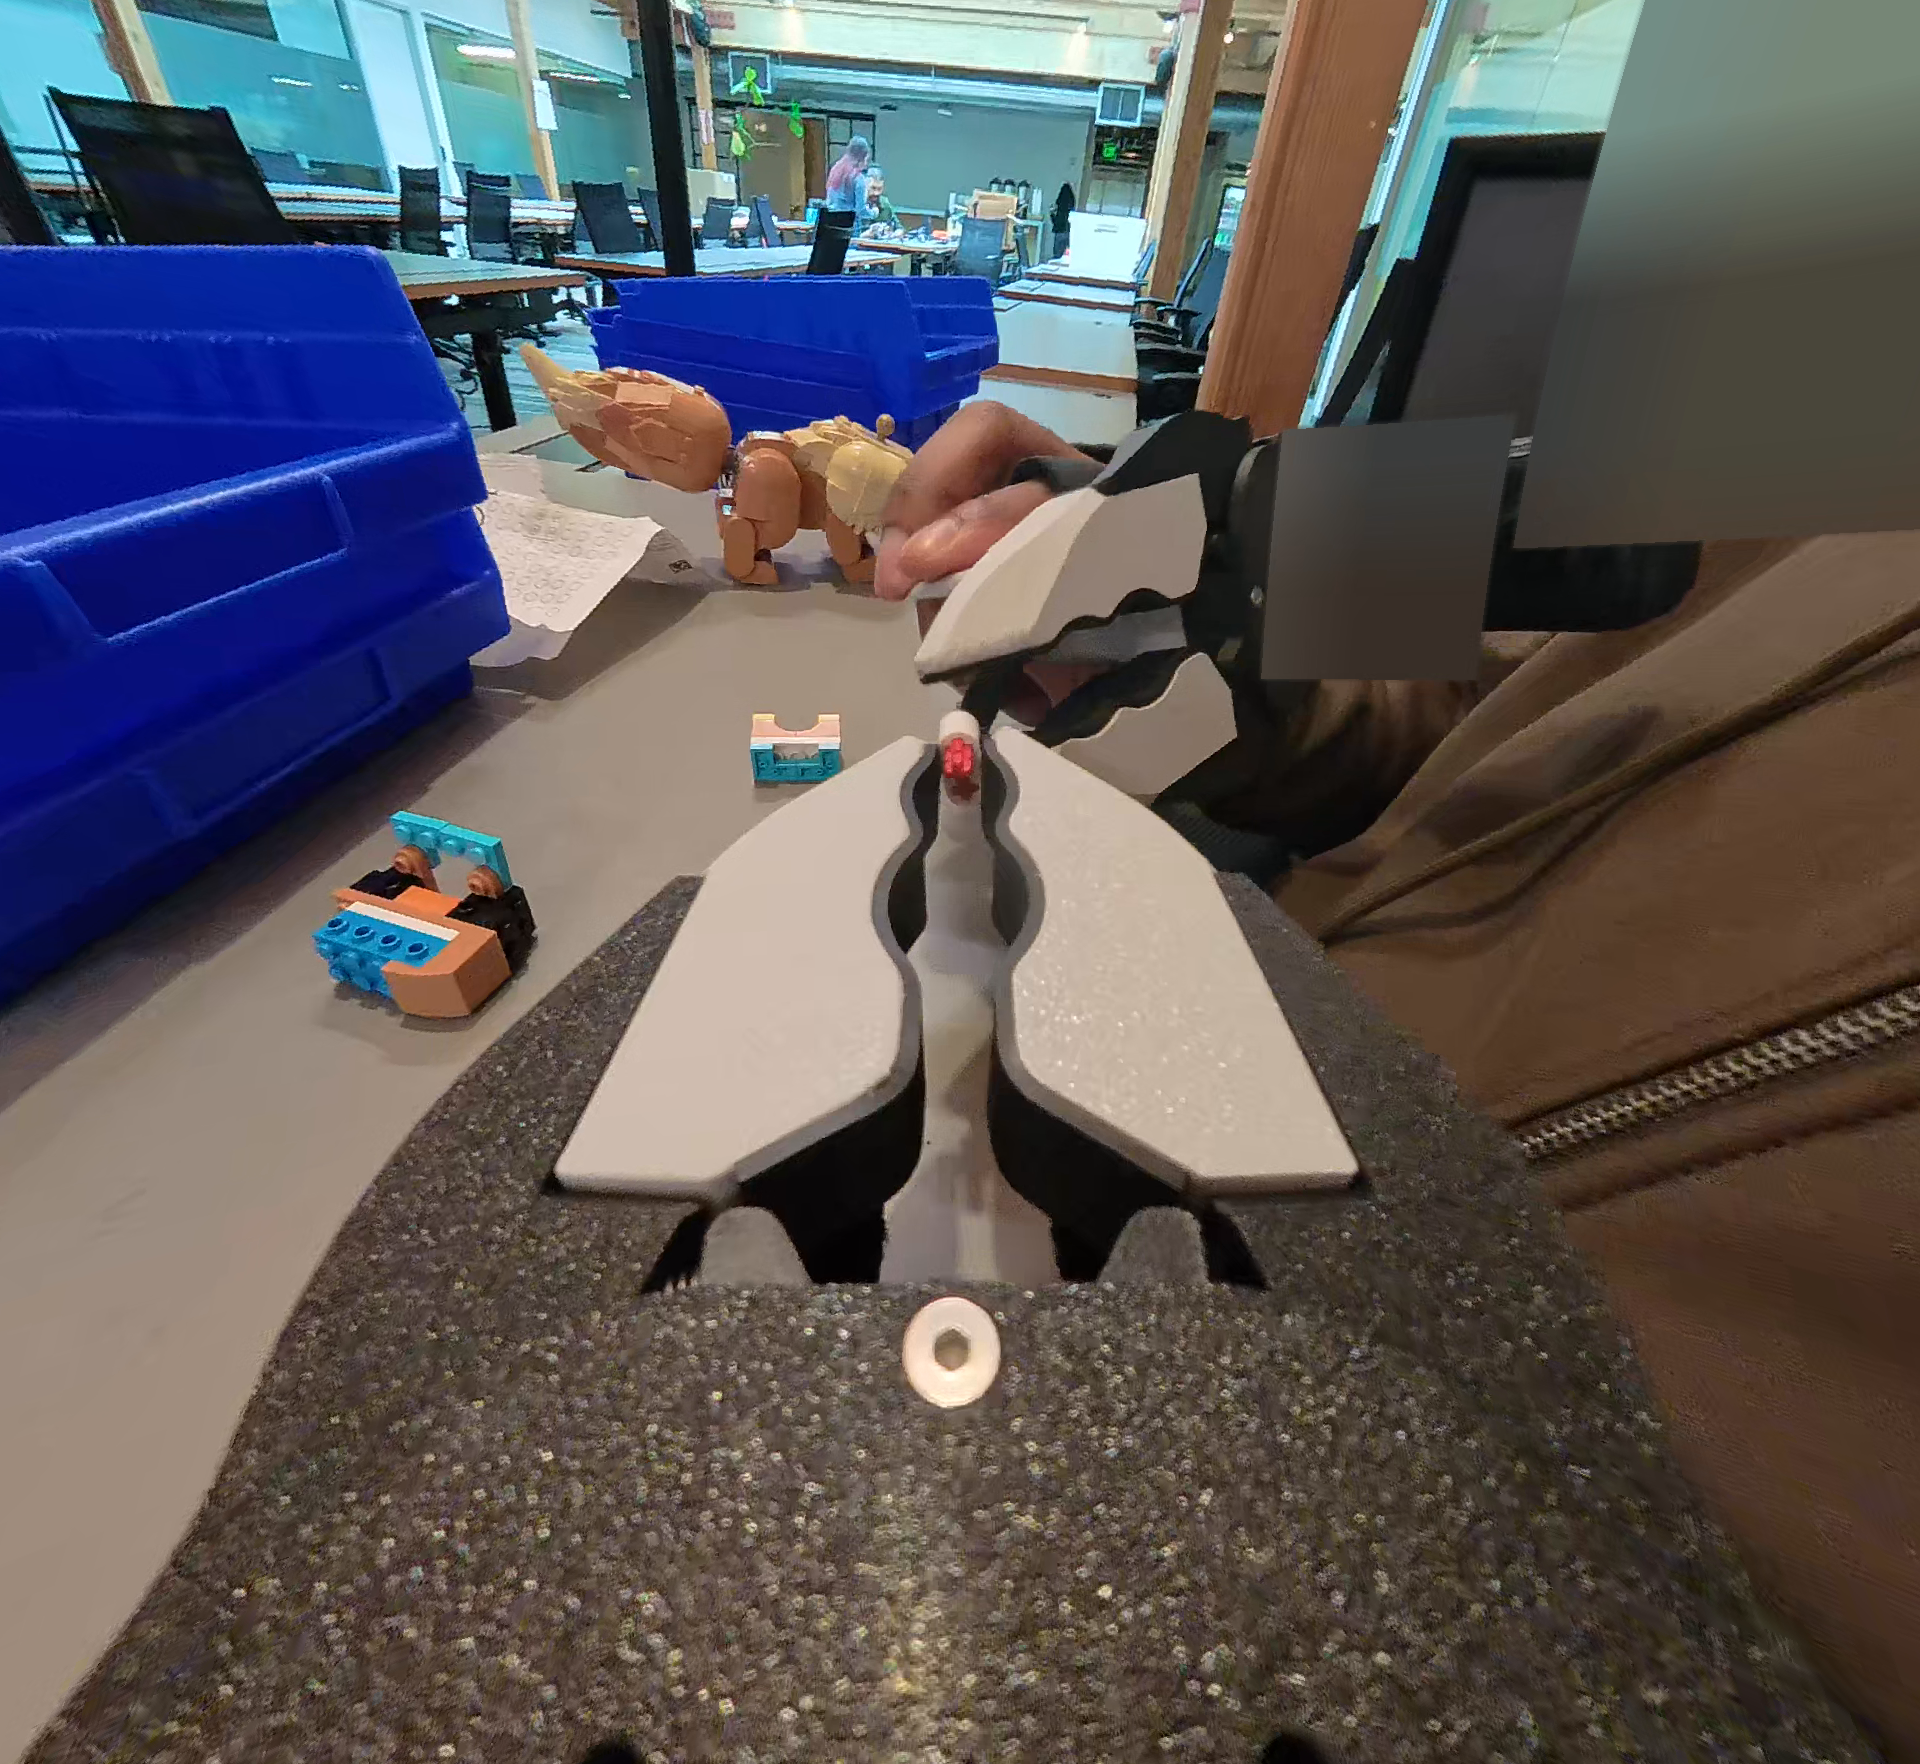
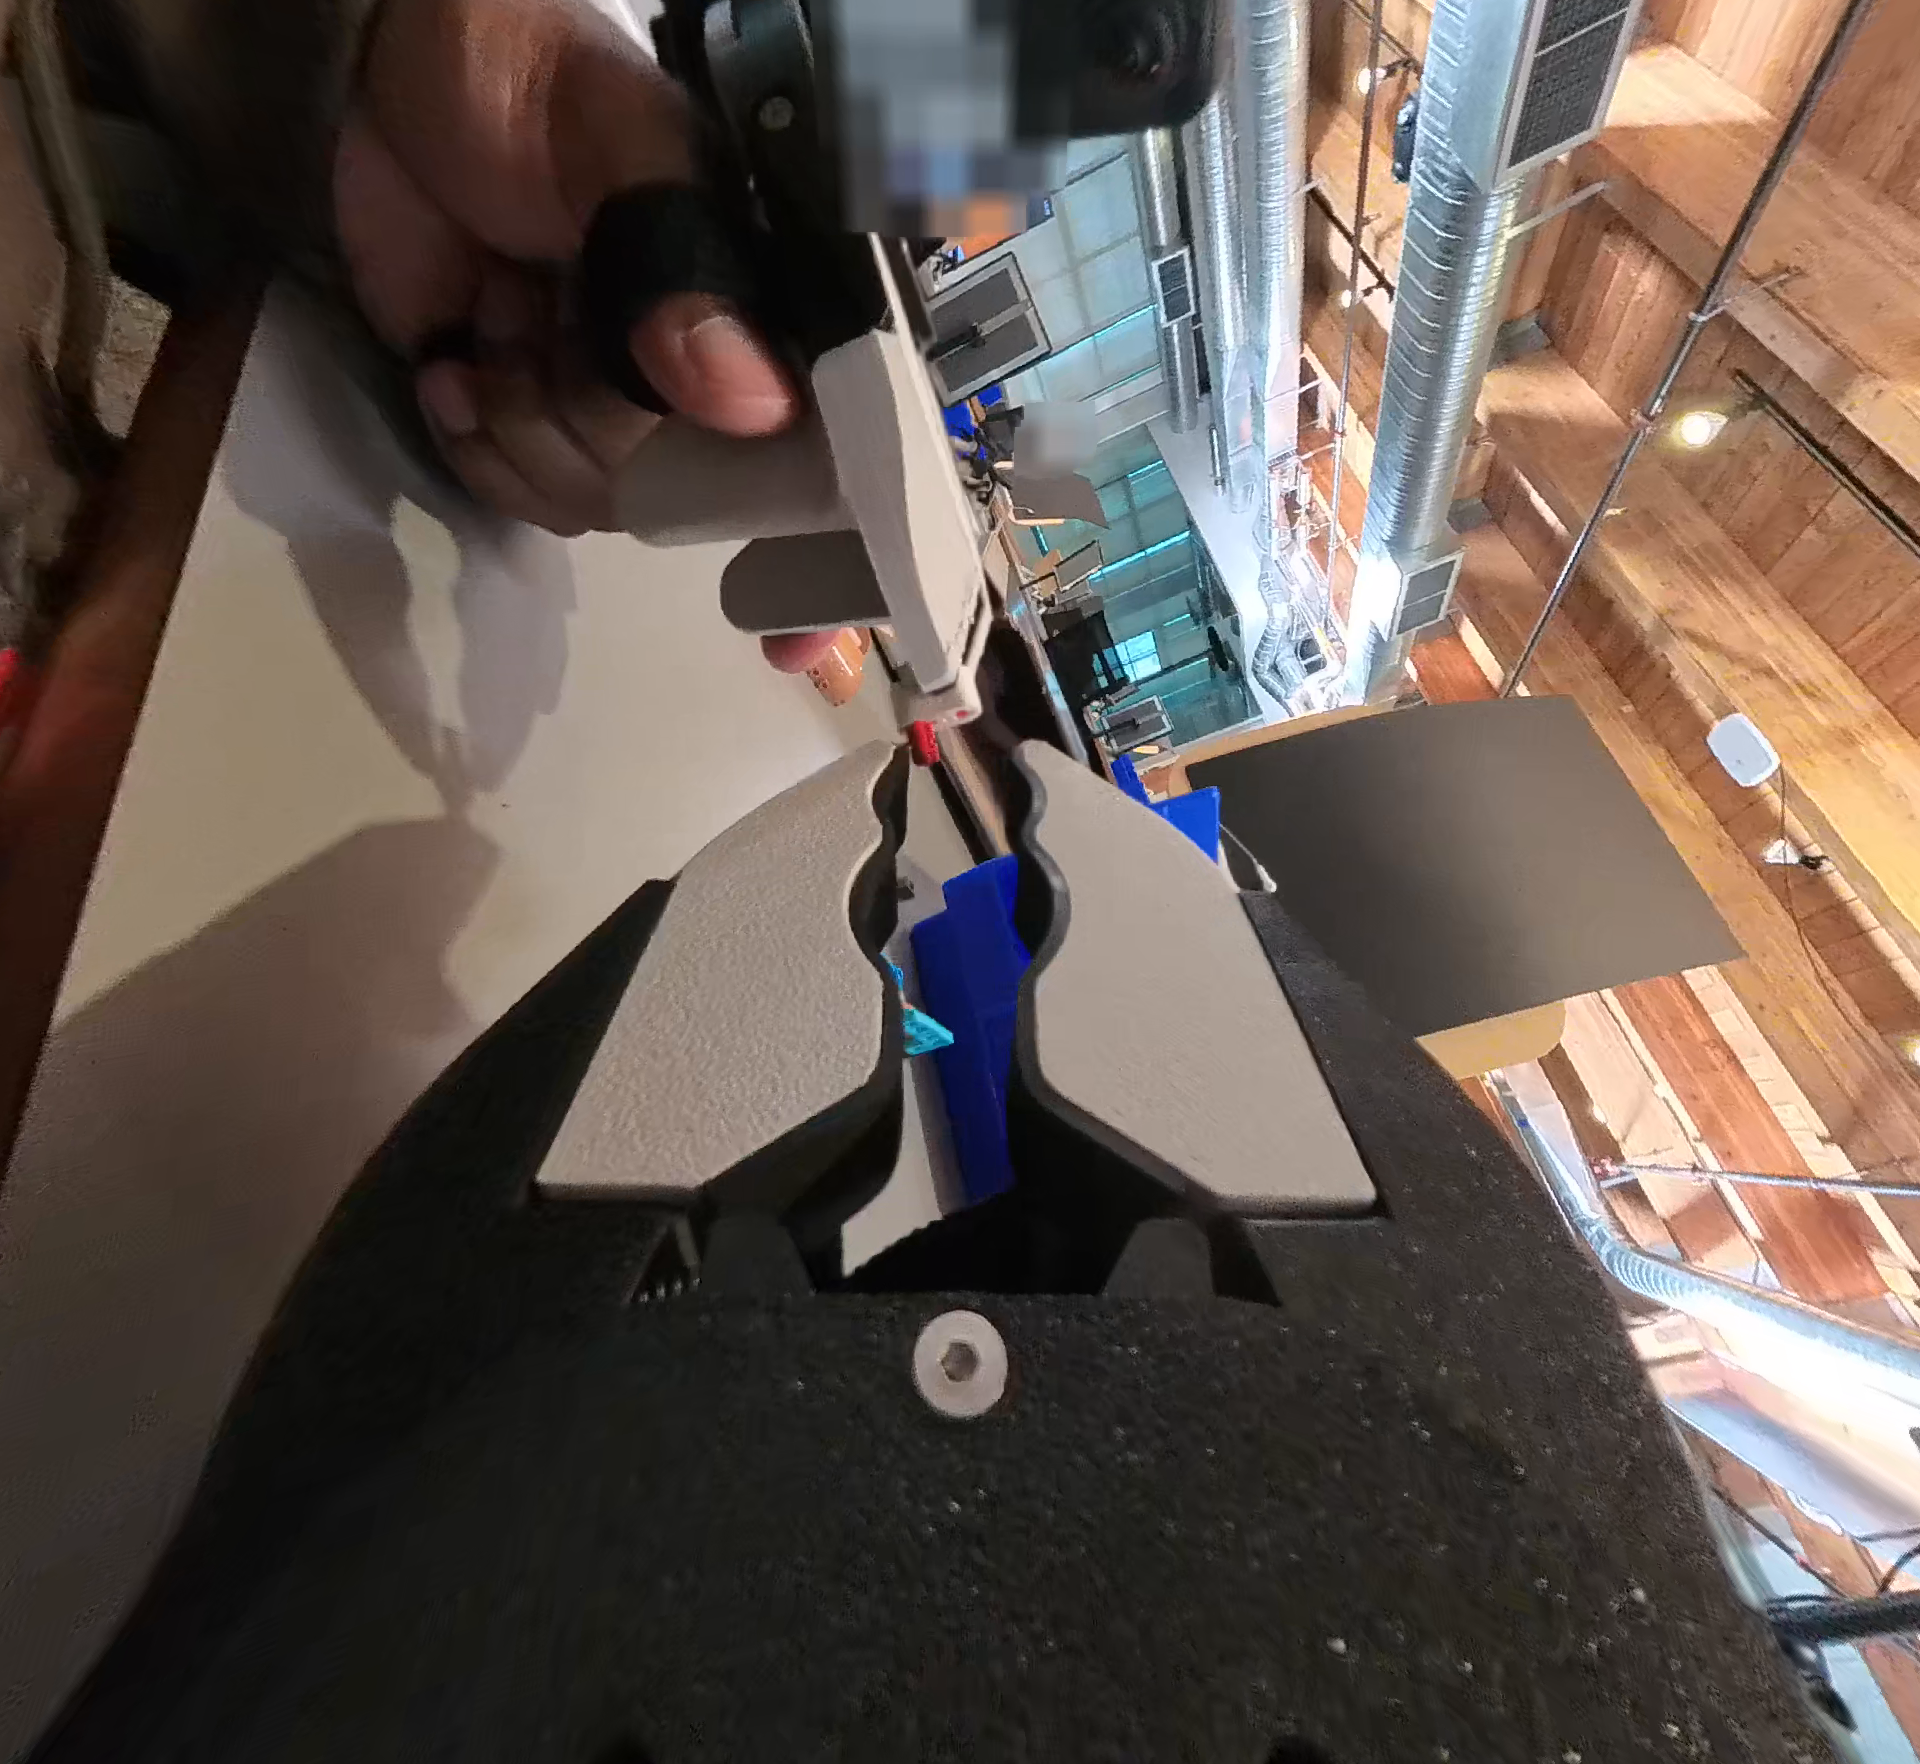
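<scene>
1. The left gripper (image 1: 956,758) was shut on a small white piece (image 1: 957,735) with a red pin (image 1: 957,758) poking out of its end. Only the tips pinched it.
2. In the right wrist view, the right gripper (image 2: 951,758) had its jaws a little apart. The red pin (image 2: 922,740) sat right at its left tip. I cannot tell if the tip touched the pin.
3. The white piece looked light, hard and smooth. I think it could slip or twist in a loose pinch. The flat white sides look like the best place to hold it. The thin pin looks easy to snap off.
4. Near the left gripper, a small teal and white block (image 1: 795,750) sat on the grey table (image 1: 623,675).
5. More to the left lay a bigger brick lump (image 1: 426,925) in orange, blue and black.
6. Farther off stood a brown brick animal (image 1: 727,467) beside a sheet of paper (image 1: 561,551).
7. Blue bins (image 1: 208,519) stood at the left and at the back.
</scene>
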